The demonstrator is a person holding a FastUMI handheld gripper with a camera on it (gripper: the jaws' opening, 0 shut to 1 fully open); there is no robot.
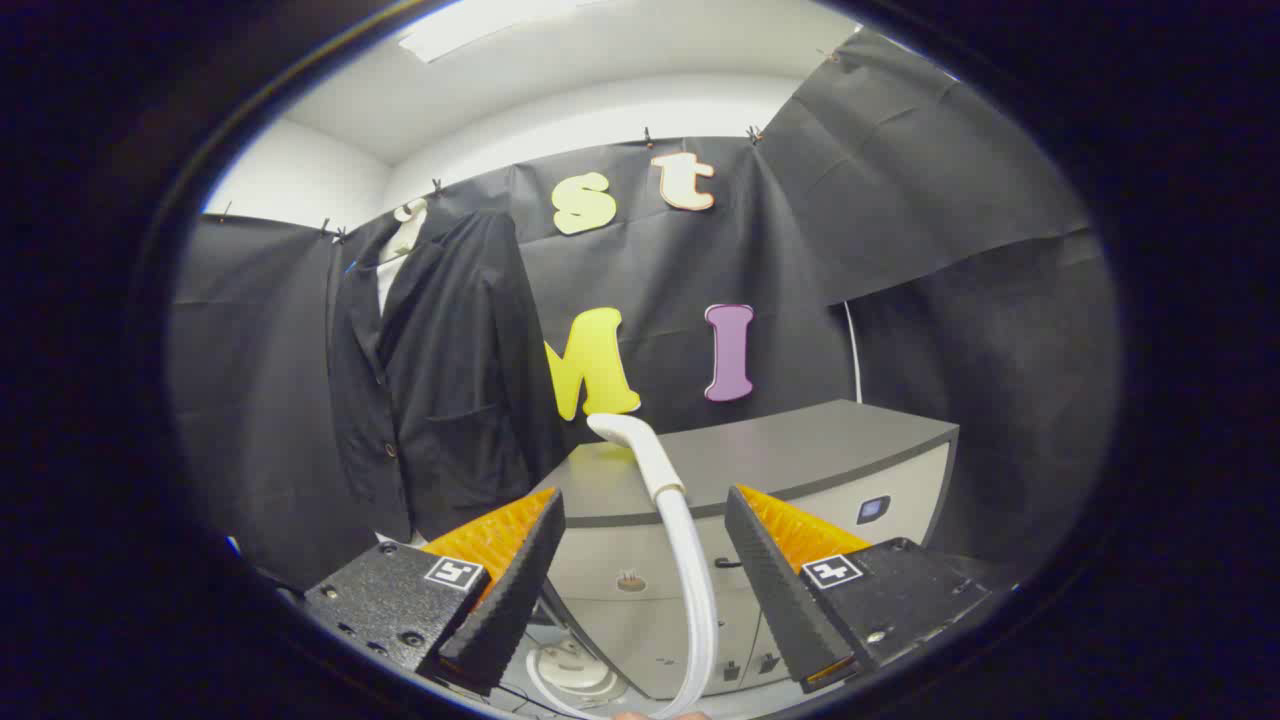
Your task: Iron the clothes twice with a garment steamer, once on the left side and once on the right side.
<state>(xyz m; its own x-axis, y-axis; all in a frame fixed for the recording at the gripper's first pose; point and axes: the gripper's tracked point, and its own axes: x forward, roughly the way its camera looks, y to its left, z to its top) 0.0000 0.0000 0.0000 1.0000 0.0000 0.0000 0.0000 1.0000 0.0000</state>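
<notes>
A black suit jacket (440,370) hangs on a white mannequin bust (405,235) against the booth wall, beyond my fingers and to their left. The white steamer wand (655,465) with its hose (695,600) rises in the gap between my fingers, its curved head pointing towards the jacket. My gripper (643,500) is open. The black, orange-backed fingers (520,570) stand apart on either side of the hose and neither presses on it. A round white part (570,672), perhaps the steamer's base, lies low beneath the left finger.
A grey cabinet (800,450) with a dark top and pale drawer fronts stands just beyond the fingers, right of the jacket. Black cloth walls close in the booth on all sides.
</notes>
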